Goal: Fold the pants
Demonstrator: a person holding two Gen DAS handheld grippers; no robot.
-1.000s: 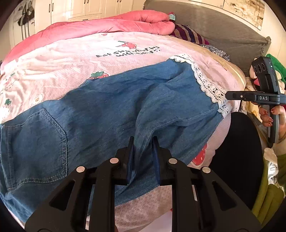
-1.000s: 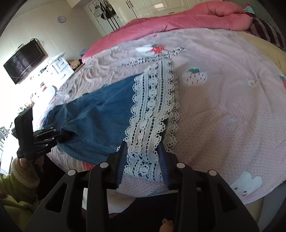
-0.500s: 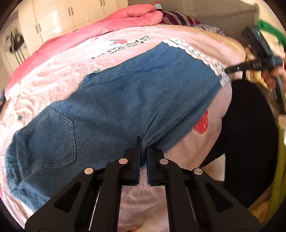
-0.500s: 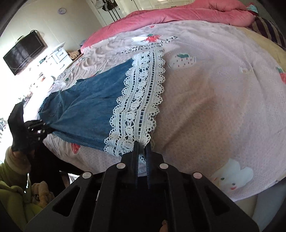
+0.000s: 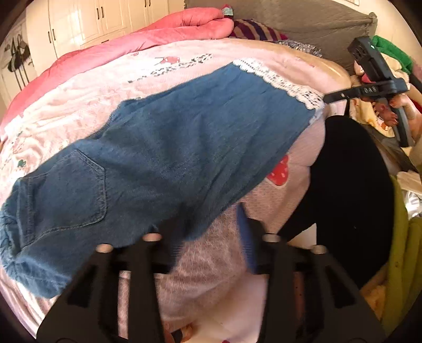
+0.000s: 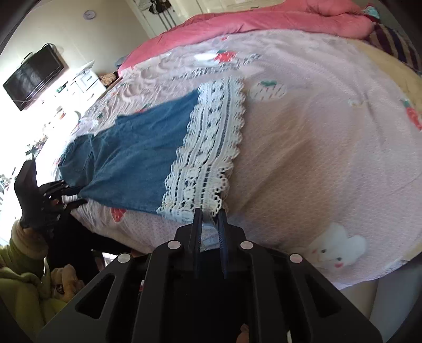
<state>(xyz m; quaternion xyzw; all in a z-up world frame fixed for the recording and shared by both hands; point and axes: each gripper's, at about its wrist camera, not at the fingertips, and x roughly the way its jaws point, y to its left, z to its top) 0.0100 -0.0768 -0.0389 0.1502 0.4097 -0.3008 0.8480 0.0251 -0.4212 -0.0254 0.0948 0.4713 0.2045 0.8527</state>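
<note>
Blue denim pants (image 5: 168,147) with a white lace hem (image 6: 208,153) lie flat across the pink strawberry-print bed cover (image 6: 316,147), one leg folded over the other. My left gripper (image 5: 208,232) is open at the near edge of the denim, its left finger partly under the cloth edge. My right gripper (image 6: 209,219) is at the lace hem's near corner with its fingers slightly apart; whether lace is still between them is unclear. The right gripper also shows in the left wrist view (image 5: 332,97) at the hem corner.
A rolled pink quilt (image 5: 147,34) lies along the bed's far side, with a striped pillow (image 5: 253,29) and grey headboard (image 5: 290,18) beyond. The bed edge drops off close in front of both grippers. A TV (image 6: 34,76) hangs on the left wall.
Both grippers closed on the pants' near edge and pulled it flat. Now the left gripper has opened and let go, and the right fingers have parted slightly.
</note>
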